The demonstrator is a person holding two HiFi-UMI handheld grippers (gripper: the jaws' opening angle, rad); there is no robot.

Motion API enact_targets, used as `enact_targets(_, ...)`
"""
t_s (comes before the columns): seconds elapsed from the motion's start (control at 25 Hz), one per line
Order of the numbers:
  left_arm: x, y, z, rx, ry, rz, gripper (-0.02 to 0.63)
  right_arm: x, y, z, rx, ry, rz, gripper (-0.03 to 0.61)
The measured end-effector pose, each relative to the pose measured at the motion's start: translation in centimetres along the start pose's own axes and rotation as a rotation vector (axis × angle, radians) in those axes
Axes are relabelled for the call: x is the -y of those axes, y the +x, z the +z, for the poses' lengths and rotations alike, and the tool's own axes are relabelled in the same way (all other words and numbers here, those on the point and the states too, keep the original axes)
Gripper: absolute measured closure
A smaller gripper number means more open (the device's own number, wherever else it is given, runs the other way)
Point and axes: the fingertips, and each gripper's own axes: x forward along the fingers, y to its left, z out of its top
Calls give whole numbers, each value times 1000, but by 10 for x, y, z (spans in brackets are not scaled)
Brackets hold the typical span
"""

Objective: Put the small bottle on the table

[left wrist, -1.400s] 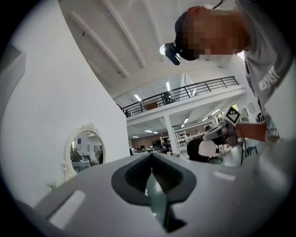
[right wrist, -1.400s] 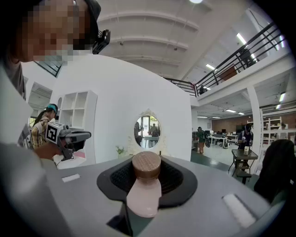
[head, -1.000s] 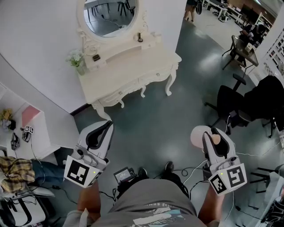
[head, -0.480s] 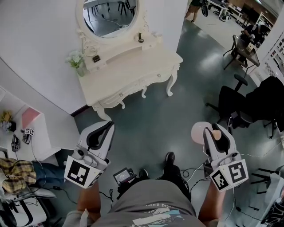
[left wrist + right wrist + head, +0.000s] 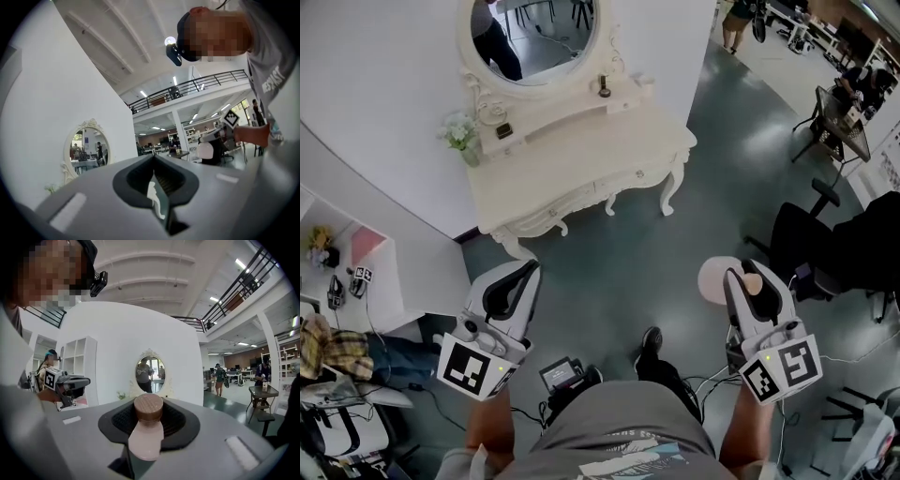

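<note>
The small bottle [image 5: 146,427] is pale pink with a brown ribbed cap. My right gripper [image 5: 149,405] is shut on it, cap pointing away from the camera. In the head view the bottle [image 5: 753,283] shows at the tip of the right gripper [image 5: 748,276], low on the right and above the grey floor. The white dressing table [image 5: 581,173] with its oval mirror [image 5: 534,33] stands ahead at the top centre, well away from both grippers. My left gripper [image 5: 517,275] is low on the left with its jaws together and nothing between them; the left gripper view shows the same [image 5: 154,161].
On the dressing table stand a small vase of flowers [image 5: 461,136], a dark box [image 5: 503,131] and a small dark bottle [image 5: 604,89]. A pale round stool-like thing [image 5: 715,279] lies beside the right gripper. Black chairs [image 5: 825,244] stand at the right, white shelves [image 5: 356,272] at the left.
The dressing table has shifted slightly down and right in the head view, and a foot has stepped forward. Both grippers keep their pose, the bottle still gripped.
</note>
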Motion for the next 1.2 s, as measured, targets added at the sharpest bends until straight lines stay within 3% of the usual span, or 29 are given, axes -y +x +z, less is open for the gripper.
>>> enact_targets(0.6,27,132,3,-39,17,113,610,136,71,14,-1,-13,123,456)
enact_targets(1.0,25,178,-12,-63,5,126,610,178,104,11,-5,-8,138,456)
enact_targets(1.2,6,204,-23,-63,0,90,610,188,133,8,-17,2,111,456)
